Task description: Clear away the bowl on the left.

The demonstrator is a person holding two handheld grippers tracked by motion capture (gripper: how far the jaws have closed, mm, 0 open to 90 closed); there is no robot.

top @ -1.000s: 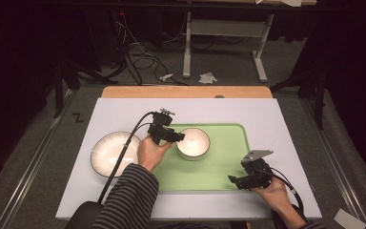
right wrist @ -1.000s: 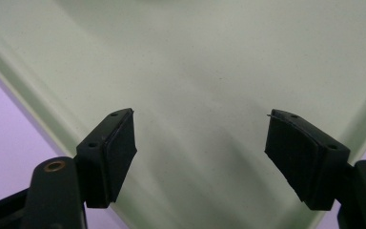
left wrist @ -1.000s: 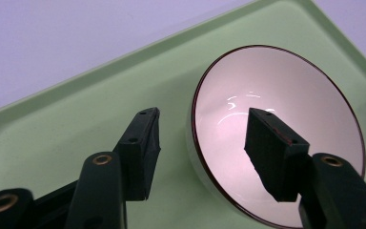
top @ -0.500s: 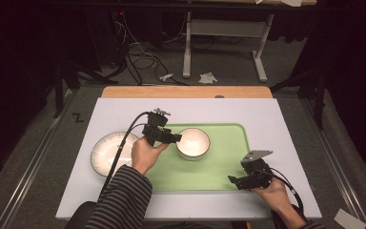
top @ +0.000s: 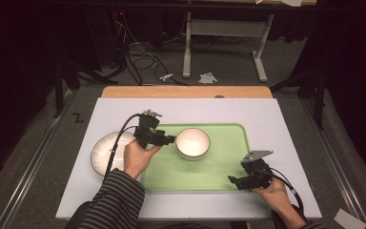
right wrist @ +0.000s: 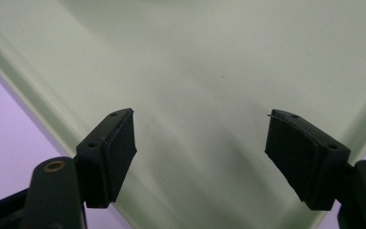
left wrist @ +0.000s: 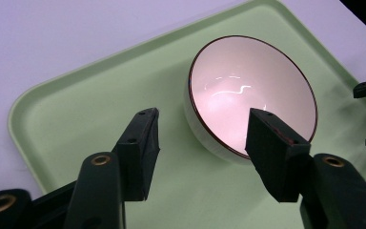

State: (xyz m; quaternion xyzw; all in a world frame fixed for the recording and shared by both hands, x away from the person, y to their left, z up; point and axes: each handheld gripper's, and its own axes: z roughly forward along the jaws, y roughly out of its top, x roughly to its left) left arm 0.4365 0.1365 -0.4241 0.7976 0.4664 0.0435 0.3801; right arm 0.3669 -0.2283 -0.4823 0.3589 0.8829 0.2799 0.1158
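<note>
Jaws of the left gripper [top: 170, 140] stood apart and empty just beside a white bowl [top: 193, 143] resting on the green tray [top: 219, 167], with no pad touching its rim. Near the tray's corner, the right gripper [top: 232, 180] hung wide open over bare green surface. A white plate [top: 106, 152] sat left of the tray.

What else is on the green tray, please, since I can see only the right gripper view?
Observer: A white bowl stands in the far half of the tray.
Operator: Is the left gripper holding it?
Observer: No. The left gripper is open just left of the bowl, and its pads are not pressing on it.
Operator: Is anything lying beside the tray?
Observer: A white plate lies on the table, left of the tray.
</note>
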